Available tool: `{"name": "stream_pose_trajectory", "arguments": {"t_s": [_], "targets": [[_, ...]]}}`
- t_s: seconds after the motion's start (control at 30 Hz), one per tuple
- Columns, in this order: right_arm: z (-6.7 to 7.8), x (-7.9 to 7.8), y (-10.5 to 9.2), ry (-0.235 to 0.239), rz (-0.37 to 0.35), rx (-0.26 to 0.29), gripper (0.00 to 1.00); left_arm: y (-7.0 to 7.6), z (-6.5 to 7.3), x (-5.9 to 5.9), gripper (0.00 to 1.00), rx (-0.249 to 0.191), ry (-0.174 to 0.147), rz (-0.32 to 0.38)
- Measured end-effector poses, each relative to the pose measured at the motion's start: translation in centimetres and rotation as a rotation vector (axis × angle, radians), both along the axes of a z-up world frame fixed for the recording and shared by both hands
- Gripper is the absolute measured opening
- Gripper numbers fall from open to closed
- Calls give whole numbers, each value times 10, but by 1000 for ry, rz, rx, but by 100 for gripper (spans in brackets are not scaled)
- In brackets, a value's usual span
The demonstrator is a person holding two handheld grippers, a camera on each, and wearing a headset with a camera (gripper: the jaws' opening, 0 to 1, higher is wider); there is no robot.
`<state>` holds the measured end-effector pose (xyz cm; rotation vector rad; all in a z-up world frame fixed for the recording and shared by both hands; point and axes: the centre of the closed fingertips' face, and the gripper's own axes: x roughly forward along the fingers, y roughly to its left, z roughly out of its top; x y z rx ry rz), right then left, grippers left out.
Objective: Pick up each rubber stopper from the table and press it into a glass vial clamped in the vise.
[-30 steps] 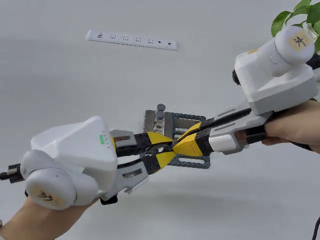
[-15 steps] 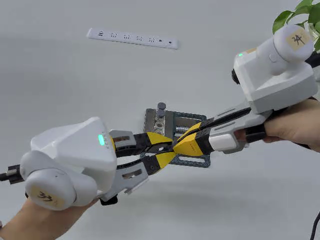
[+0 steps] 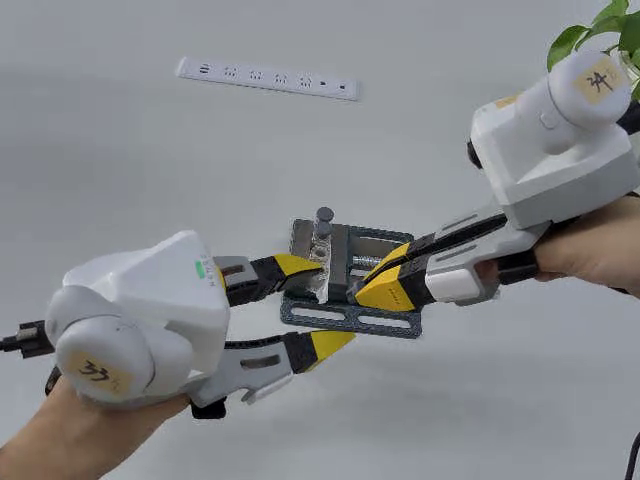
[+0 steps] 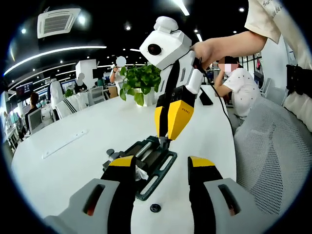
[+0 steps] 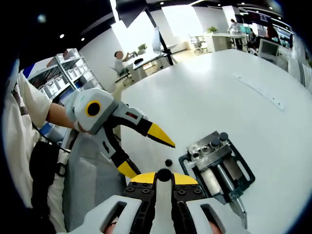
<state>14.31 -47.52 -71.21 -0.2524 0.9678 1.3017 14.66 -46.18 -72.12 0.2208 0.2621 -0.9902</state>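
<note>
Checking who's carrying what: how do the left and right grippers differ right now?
The left gripper has its jaws wide open; the right gripper has them shut. The left gripper holds nothing; the right gripper grips a rubber stopper. Both have yellow tips and hover by the vise.

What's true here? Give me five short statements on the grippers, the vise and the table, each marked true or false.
1. The left gripper is open. True.
2. The right gripper holds nothing. False: it is shut on a rubber stopper.
3. A power strip lies on the table beyond the vise. True.
4. A loose stopper lies on the table near the vise. True.
5. Nothing in the vise is capped. False: a seated stopper stands on top of one clamped vial.
</note>
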Motion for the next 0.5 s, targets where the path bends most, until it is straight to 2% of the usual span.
{"name": "stream_pose_trajectory", "arguments": {"t_s": [0.03,0.17,0.27,0.37,0.5], "targets": [[0,1,0,-7,4,-4,6,1,-3,0,44,-4,24,9],[-2,4,0,-22,24,-22,6,6,-10,1,56,8,57,30],[-4,8,0,-42,53,-50,6,9,-13,3,61,10,69,36],[-4,14,1,-67,82,-73,6,12,-13,4,66,-6,92,46],[-4,22,3,-91,109,-93,6,15,-16,4,73,5,109,56]]}}
